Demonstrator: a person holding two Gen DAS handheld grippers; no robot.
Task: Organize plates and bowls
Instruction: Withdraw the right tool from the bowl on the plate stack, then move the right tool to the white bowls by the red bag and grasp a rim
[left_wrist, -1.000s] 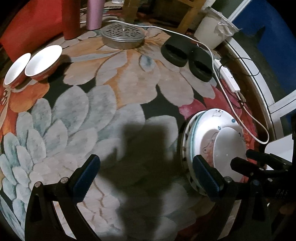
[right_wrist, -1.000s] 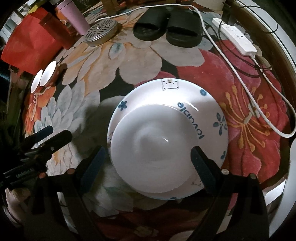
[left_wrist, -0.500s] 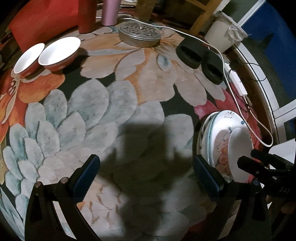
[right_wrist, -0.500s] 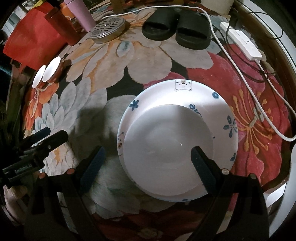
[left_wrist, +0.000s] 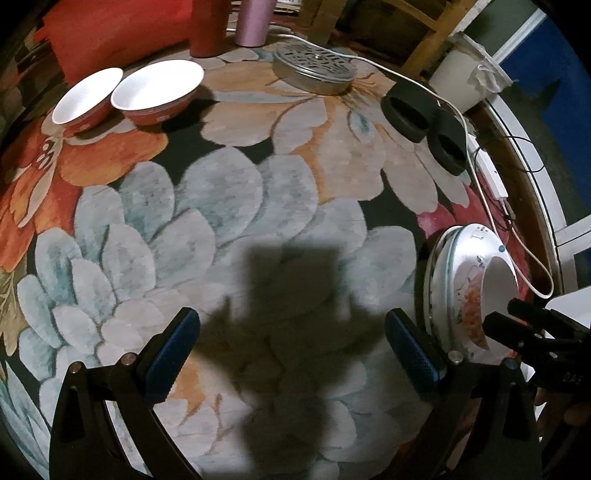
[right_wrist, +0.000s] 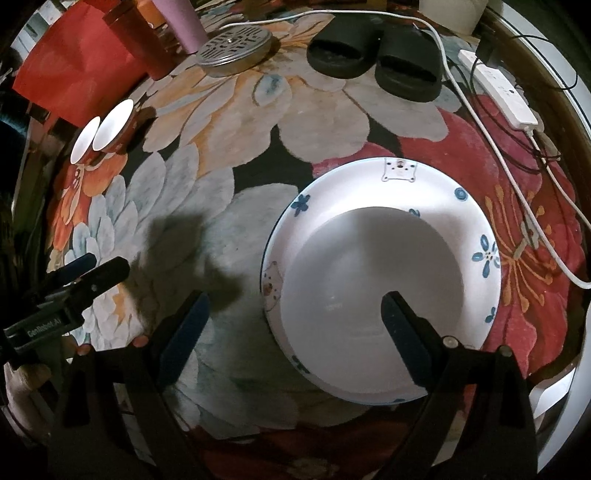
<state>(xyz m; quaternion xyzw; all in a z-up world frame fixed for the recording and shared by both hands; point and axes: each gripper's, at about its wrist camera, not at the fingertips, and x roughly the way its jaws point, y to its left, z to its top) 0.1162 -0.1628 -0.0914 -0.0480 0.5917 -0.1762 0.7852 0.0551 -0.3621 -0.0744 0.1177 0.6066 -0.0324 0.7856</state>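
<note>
Flowered carpet (left_wrist: 229, 206) covered the floor. Both the left gripper (left_wrist: 291, 347) and right gripper (right_wrist: 295, 325) had fingers spread, holding nothing. A plate stack (right_wrist: 384, 280) sat under the right one; two red bowls (left_wrist: 125, 96) stood well apart. Next, probably, the left must reach those bowls and nest them.

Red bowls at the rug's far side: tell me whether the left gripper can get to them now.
Probably yes: the left gripper is open and empty, and only bare rug lies between it and the red bowls.
</note>
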